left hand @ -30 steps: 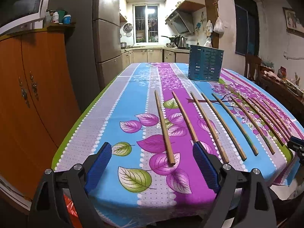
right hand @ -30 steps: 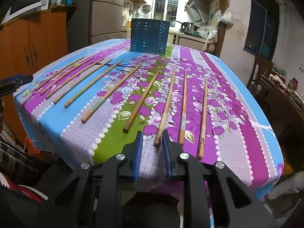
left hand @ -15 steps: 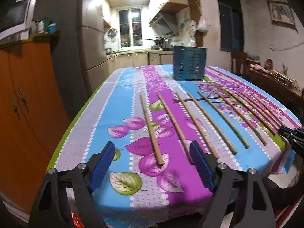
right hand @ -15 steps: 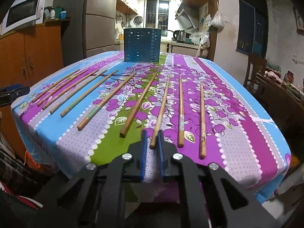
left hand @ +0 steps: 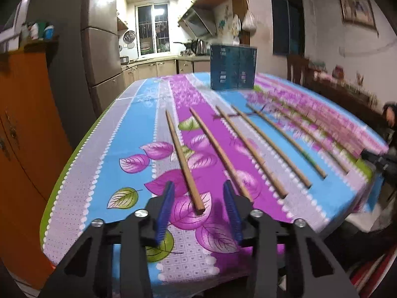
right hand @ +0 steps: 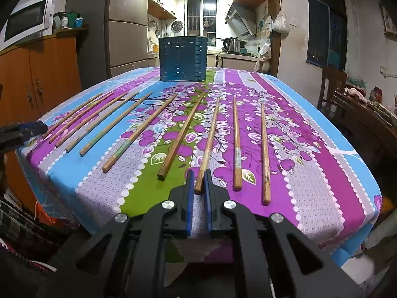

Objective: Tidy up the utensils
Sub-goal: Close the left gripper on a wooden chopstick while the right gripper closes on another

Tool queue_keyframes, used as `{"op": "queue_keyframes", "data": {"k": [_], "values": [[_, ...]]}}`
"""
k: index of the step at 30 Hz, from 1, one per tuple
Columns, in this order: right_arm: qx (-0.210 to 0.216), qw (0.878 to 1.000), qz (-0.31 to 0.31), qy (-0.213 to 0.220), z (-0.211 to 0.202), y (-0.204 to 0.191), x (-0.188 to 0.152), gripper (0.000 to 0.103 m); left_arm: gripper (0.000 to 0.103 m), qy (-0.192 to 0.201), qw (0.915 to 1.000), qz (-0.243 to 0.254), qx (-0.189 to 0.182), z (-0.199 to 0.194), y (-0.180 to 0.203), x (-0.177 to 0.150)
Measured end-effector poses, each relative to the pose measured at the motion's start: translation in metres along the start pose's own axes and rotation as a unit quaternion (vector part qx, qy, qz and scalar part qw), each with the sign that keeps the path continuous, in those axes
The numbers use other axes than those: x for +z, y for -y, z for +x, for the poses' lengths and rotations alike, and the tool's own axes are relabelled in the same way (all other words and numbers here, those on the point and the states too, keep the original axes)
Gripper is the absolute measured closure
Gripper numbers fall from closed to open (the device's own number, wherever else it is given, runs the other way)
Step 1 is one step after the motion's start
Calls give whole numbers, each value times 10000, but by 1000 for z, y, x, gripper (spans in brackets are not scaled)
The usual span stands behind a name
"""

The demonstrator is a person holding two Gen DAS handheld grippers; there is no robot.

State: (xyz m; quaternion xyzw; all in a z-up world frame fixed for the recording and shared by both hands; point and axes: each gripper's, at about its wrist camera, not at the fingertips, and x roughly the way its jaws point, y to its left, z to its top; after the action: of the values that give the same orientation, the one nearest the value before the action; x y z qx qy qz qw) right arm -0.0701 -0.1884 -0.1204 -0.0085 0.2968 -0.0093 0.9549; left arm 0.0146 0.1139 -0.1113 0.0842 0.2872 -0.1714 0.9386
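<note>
Left gripper (left hand: 198, 209) hangs low at the near table edge, jaws apart on either side of the butt of the leftmost chopstick (left hand: 184, 159), no contact. Right gripper (right hand: 198, 182) has its pads nearly together around the end of another chopstick (right hand: 208, 144); actual grip unclear. Blue utensil holder (right hand: 183, 58) stands upright at the far end of the floral tablecloth (right hand: 310, 149).

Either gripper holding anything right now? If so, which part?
Nothing is lifted. The left gripper is open around a chopstick's near end. The right gripper has narrowed around another chopstick's near tip; contact unclear.
</note>
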Motion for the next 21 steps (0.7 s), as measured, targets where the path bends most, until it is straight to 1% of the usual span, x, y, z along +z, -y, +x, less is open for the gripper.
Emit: {"op": "queue_keyframes", "data": {"k": [1, 2, 3, 5, 7, 9, 11, 12, 14, 17, 21], "values": [[-6, 10000, -4, 1, 0, 1, -1, 97, 70, -64, 9999, -60, -67, 5, -1, -1], [-18, 10000, -11, 2, 0, 0, -1, 97, 75, -38, 9999, -125, -110, 7, -3, -3], [-16, 10000, -1, 13, -1, 1, -2, 97, 76, 48, 9998, -160, -83, 7, -4, -5], [-10, 10000, 43, 46, -1, 1, -3, 97, 86, 122, 9995, -294, -50, 9, -9, -6], [-21, 9999, 55, 85, -2, 1, -5, 96, 91, 205, 9984, -516, -98, 10, -17, -8], [-36, 9999, 63, 135, -2, 1, -6, 96, 92, 285, 9984, -485, -33, 10, -16, -10], [-50, 9998, 82, 170, -3, 1, -7, 96, 92, 351, 9989, -201, 239, 11, -5, -12], [-51, 9998, 89, 182, -3, 1, -8, 96, 92, 373, 9986, -227, 314, 11, -3, -12], [-76, 9997, 54, 206, -3, 0, -9, 96, 92, 376, 9981, -342, 356, 10, -4, -12], [-109, 9997, 6, 209, -4, -1, -9, 96, 92, 390, 9977, -171, 529, 10, 2, -12], [-114, 9997, 23, 211, -5, 0, -9, 95, 91, 364, 9977, -113, 552, 7, 2, -13]]}}
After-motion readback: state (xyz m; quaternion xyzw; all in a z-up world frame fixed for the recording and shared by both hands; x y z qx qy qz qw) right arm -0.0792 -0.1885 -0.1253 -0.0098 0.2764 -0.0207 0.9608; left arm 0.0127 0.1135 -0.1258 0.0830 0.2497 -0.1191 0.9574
